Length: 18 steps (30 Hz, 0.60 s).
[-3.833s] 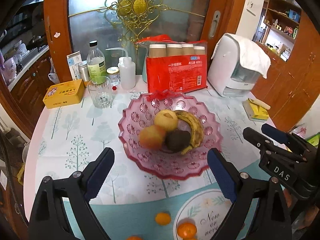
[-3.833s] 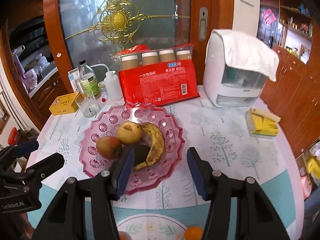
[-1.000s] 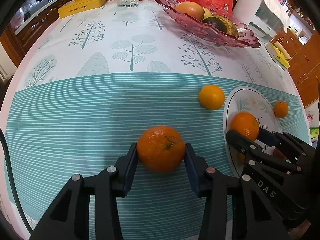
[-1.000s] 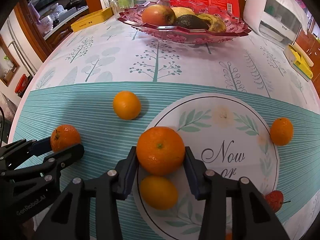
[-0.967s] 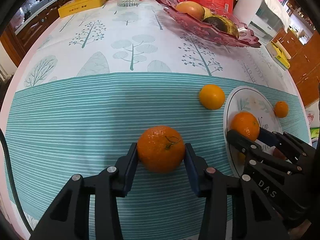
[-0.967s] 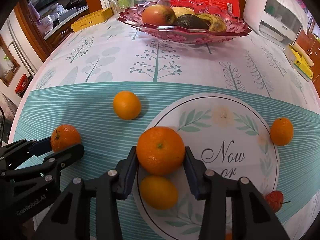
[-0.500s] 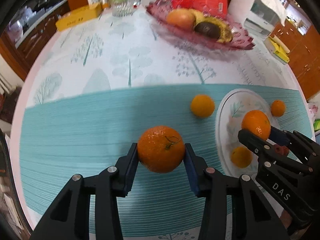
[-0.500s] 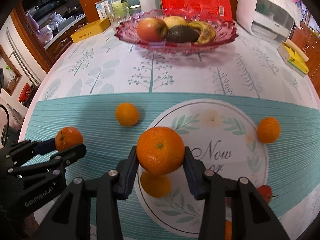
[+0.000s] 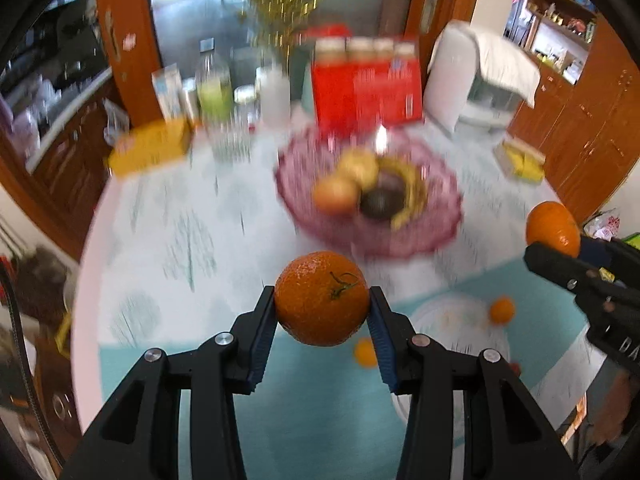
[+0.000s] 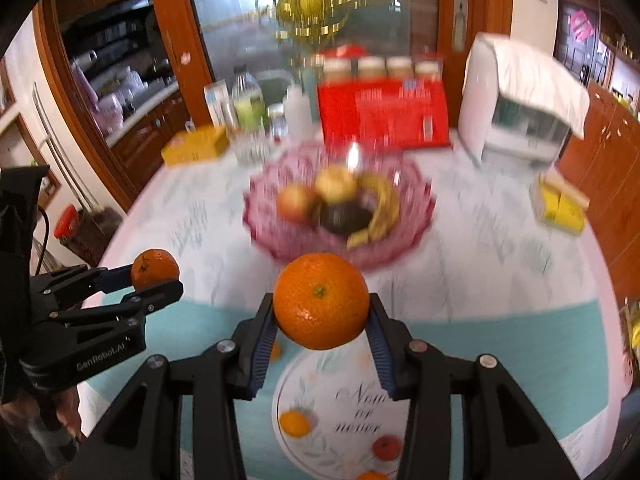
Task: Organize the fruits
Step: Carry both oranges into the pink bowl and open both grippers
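Nearest in each wrist view is a clamped fruit. The left hand-held gripper (image 9: 322, 320) is closed on a stemmed orange (image 9: 322, 298), its blue pads pressing both sides, and the right hand-held gripper (image 10: 321, 324) grips a second orange (image 10: 321, 300) the same way. Both fruits hang clear above the worktop (image 10: 500, 276).

Below them, loose fruit lies on the teal cloth: a small orange (image 10: 295, 423) and a red fruit (image 10: 387, 448) on the printed round mat (image 10: 352, 408), with another small orange (image 9: 502, 310) beside it.

Farther off stands the pink glass bowl (image 10: 416, 216), holding an apple (image 10: 294, 203), a banana (image 10: 384, 208) and a dark avocado (image 10: 344, 216).

The risk, as I judge it, lies at the bowl. Round skin between flat pads could slip if either grip eases mid-air, letting the fruit roll off the worktop's edge. Two grippers arriving together might knock each other, and a drop from height could crack the glass or jostle the fruit already piled there.
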Motion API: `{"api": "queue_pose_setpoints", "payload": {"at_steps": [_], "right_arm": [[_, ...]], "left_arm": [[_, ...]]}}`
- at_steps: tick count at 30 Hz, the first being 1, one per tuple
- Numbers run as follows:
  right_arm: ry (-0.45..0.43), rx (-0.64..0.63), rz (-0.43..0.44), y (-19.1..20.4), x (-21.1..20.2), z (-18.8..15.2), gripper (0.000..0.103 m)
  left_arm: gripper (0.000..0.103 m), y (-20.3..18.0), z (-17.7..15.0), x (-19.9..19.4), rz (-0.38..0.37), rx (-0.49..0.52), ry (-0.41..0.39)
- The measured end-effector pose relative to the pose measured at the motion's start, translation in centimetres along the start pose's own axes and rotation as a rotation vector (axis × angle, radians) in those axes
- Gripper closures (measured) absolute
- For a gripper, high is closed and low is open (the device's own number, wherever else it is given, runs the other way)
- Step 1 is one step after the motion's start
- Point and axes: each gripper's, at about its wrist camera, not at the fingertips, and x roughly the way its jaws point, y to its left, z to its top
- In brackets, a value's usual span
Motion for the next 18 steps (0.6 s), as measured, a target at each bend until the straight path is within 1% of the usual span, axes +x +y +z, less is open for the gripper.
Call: {"api": "queue_pose_setpoints", "payload": {"at_steps": [2,5,6,7,9,11,13,15,18], "right_arm": [[-0.039,-0.008,-0.009,-0.6,-1.0,2.7,0.059],[-0.089,-0.016,-0.024,-1.4,-2.0,6.7,0.059],[-0.096,-0.015,-0.026,-1.6,-2.1,7.6,0.059],[-0.106,-0.01,-0.029,-1.9,-2.0,9.1,0.059],[-0.111,-0.004,-0.032,-2.3,-1.5,10.7,0.059],[-0.11,0.003,-0.03,-2.7,-0.4,12.2,0.059],[-0.101,0.01,-0.028,-2.9,1.4,13.1,0.059],[-0.088,0.019,-0.019,-3.2,3.5,13.5,0.059],[-0.062,0.06,0.002,-4.0,7.1,13.0,0.059]], "left_arm": [[0.06,0.4,3.1,-1.1,-0.001,0.006,-0.032],[0.06,0.9,6.4,-1.7,-0.024,-0.009,-0.047],[0.06,1.0,7.7,-1.7,-0.026,-0.015,-0.05],[0.06,1.0,8.4,-1.7,-0.025,-0.015,-0.051],[0.06,0.9,10.2,-1.0,-0.018,-0.02,-0.045],[0.06,0.5,11.2,0.2,-0.029,-0.027,-0.03],[0.06,0.1,11.8,1.9,-0.022,-0.037,-0.016],[0.06,-0.2,11.8,3.9,-0.012,-0.05,-0.007],[0.06,-0.3,11.2,8.0,-0.002,-0.088,0.042]]}}
